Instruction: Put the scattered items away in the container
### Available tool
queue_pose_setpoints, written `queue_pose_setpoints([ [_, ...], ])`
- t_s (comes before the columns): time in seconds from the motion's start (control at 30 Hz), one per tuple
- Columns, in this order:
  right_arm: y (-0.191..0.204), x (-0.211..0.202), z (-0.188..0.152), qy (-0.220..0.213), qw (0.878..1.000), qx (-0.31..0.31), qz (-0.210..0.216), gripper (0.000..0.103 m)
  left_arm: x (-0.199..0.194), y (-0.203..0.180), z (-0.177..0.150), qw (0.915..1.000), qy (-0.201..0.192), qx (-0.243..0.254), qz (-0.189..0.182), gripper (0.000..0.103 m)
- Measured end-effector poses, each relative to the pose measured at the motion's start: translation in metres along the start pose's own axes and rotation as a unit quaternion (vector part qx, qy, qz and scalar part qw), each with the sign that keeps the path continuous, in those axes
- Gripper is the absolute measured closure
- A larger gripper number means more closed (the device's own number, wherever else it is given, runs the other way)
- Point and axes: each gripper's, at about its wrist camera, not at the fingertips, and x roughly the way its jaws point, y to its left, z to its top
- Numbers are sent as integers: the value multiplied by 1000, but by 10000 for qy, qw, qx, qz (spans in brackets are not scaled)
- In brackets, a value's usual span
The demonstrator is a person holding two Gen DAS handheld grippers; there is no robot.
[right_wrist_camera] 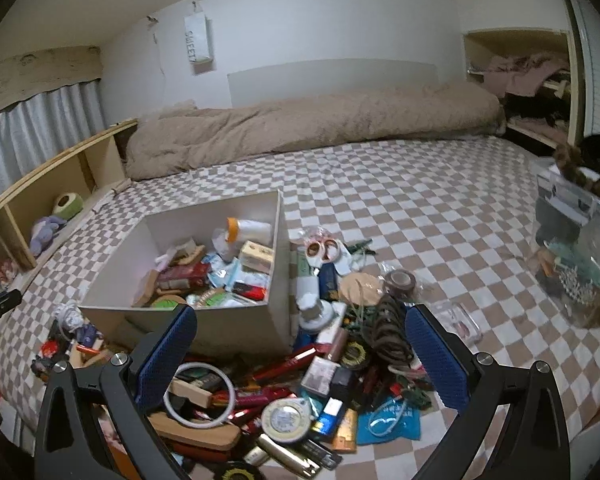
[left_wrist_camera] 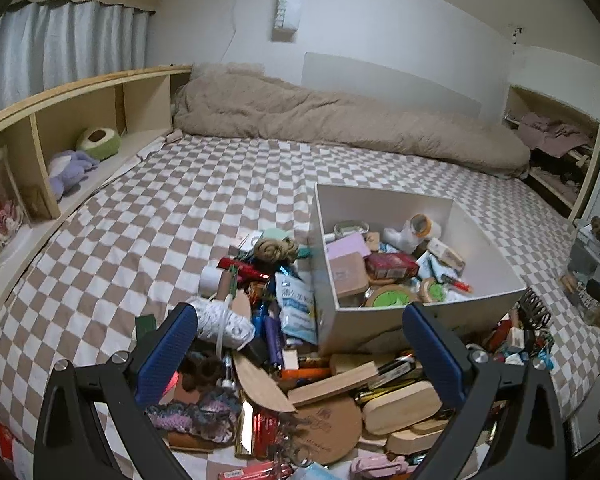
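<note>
A white open box (left_wrist_camera: 482, 298) (right_wrist_camera: 278, 220) stands on the checked bed, partly filled with packets, tape rolls and a bottle. Scattered small items (left_wrist_camera: 300, 368) (right_wrist_camera: 300, 380) lie heaped around its near sides: wooden blocks, pens, packets, a cork disc (left_wrist_camera: 332, 428), a white ring (right_wrist_camera: 200, 396), a coil of dark cord (right_wrist_camera: 388, 332). My left gripper (left_wrist_camera: 300, 350) hangs open above the heap in front of the box, nothing between its blue pads. My right gripper (right_wrist_camera: 300, 350) is open too, above the heap by the box's near right corner, holding nothing.
A beige duvet (left_wrist_camera: 340, 120) runs along the far wall. A wooden shelf unit (left_wrist_camera: 80, 120) with soft toys lines the left side. A clear plastic bag of things (right_wrist_camera: 572, 248) sits at the right on the checked sheet (right_wrist_camera: 420, 200).
</note>
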Motion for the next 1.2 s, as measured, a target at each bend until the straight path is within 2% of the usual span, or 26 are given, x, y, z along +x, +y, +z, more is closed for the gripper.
queue_pose_setpoints([
  [0.1, -7, 7, -12, 165, 9998, 12, -51, 0, 4, -1, -6, 9999, 37, 69, 90, 0],
  [0.4, -14, 24, -48, 642, 9976, -185, -196, 0, 15, 1, -26, 9991, 391, 131, 38, 0],
  [0.57, -16, 30, -58, 780, 9966, -167, -193, 0, 19, 1, -39, 9985, 531, 152, 2, 0],
  [0.83, -14, 41, -65, 955, 9953, -124, -102, 0, 35, 2, -60, 9948, 1003, 162, 40, 0],
  [0.93, -14, 43, -67, 986, 9951, -23, 17, 0, 44, 0, -67, 9923, 1210, 252, 91, 3],
  [1.1, -12, 47, -69, 1013, 9947, 30, 157, 0, 54, -8, -78, 9876, 1497, 472, 94, 17],
  [1.2, -10, 50, -71, 1025, 9943, 46, 280, 0, 57, -17, -84, 9845, 1602, 706, 132, 30],
])
